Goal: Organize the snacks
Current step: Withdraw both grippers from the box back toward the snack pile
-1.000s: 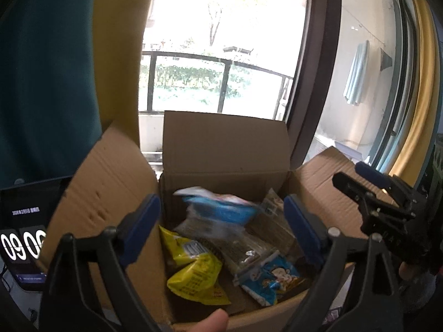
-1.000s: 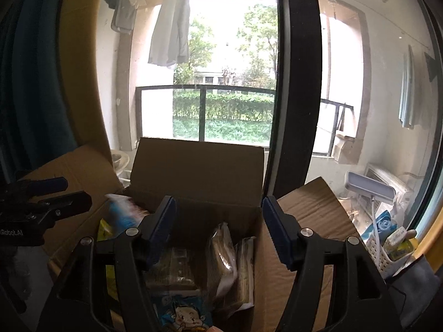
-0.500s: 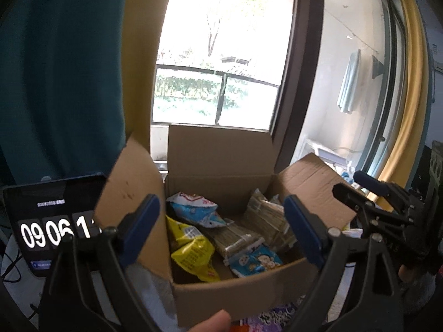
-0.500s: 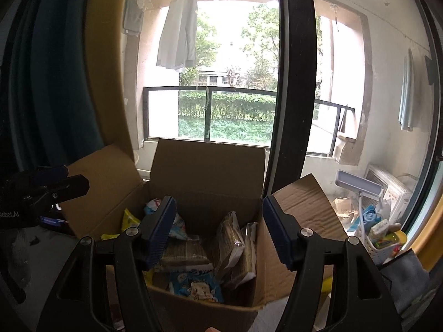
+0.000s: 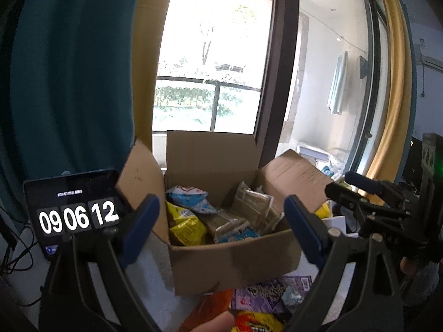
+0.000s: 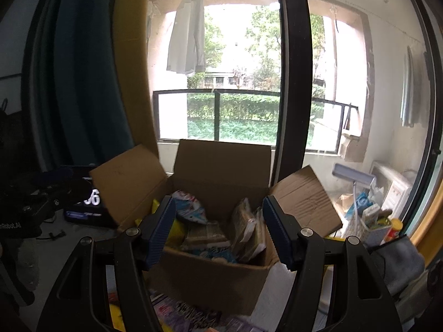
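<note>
An open cardboard box [image 5: 235,260] [image 6: 210,279] stands on the table by the window, flaps up. Inside lie a yellow bag [image 5: 185,227], a blue-and-white bag [image 5: 191,197] [image 6: 189,207], brown cracker packs [image 5: 250,202] [image 6: 243,227] and a blue cartoon pack [image 5: 238,235]. In front of the box lie a purple pack [image 5: 265,293] [image 6: 193,315], an orange pack [image 5: 210,307] and a red-and-yellow pack [image 5: 257,322]. My left gripper [image 5: 221,229] is open and empty, back from the box. My right gripper [image 6: 218,232] is open and empty too, and shows at the right [image 5: 368,202] in the left wrist view.
A tablet [image 5: 74,210] showing a clock stands left of the box, with cables beside it. Teal and yellow curtains [image 5: 83,69] hang behind. A basket of bottles [image 6: 371,221] and a grey cloth [image 6: 398,260] sit to the right. A fingertip [image 5: 218,322] pokes in at the bottom.
Both grippers have pulled back from the box and risen slightly; the box looks smaller and the packs on the table in front of it have come into view. Jaws unchanged.
</note>
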The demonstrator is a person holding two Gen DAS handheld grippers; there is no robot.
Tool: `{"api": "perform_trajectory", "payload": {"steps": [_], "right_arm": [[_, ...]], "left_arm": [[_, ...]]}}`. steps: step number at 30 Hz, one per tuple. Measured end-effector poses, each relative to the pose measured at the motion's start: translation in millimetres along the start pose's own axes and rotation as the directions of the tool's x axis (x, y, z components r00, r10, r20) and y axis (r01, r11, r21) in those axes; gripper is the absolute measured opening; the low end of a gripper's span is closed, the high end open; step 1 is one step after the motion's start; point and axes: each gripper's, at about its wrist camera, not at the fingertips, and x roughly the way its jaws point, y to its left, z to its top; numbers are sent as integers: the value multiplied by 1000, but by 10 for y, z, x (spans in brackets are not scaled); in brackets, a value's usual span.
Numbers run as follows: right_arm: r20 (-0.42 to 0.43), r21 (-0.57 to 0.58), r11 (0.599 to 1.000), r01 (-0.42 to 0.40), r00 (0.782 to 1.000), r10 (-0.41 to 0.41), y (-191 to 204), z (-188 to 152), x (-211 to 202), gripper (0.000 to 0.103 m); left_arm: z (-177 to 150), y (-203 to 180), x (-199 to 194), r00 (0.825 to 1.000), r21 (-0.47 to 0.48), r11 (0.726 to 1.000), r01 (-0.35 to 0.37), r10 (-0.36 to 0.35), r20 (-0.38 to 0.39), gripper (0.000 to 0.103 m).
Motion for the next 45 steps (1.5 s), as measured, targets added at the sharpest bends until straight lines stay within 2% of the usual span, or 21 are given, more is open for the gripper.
{"api": "perform_trajectory", "payload": {"steps": [16, 24, 32, 39, 42, 45], "right_arm": [[-29, -8, 999, -40, 999, 40, 235, -412, -681, 68], [-75, 5, 999, -42, 996, 43, 293, -745, -978, 68], [-147, 40, 996, -74, 986, 79, 472, -1106, -1153, 68], [-249, 91, 986, -142, 955, 160, 797, -1516, -1143, 68], [-287, 135, 974, -181, 934, 214, 931, -1700, -1132, 68], [-337, 131, 969, -209, 910, 242, 1116, -1866, -1109, 68]], "left_arm": [[-421, -241, -663, 999, 23, 999, 36, -37, 12, 92], [-743, -118, -976, 999, -24, 999, 35, -35, 8, 92], [-1172, 100, -1139, 999, -63, 998, -19, 16, -51, 92], [-1541, 318, -1234, 993, -101, 993, -55, 44, -108, 92], [-1693, 408, -1281, 991, -124, 990, -64, 48, -129, 92], [-1822, 493, -1327, 987, -150, 986, -79, 57, -147, 92]]}}
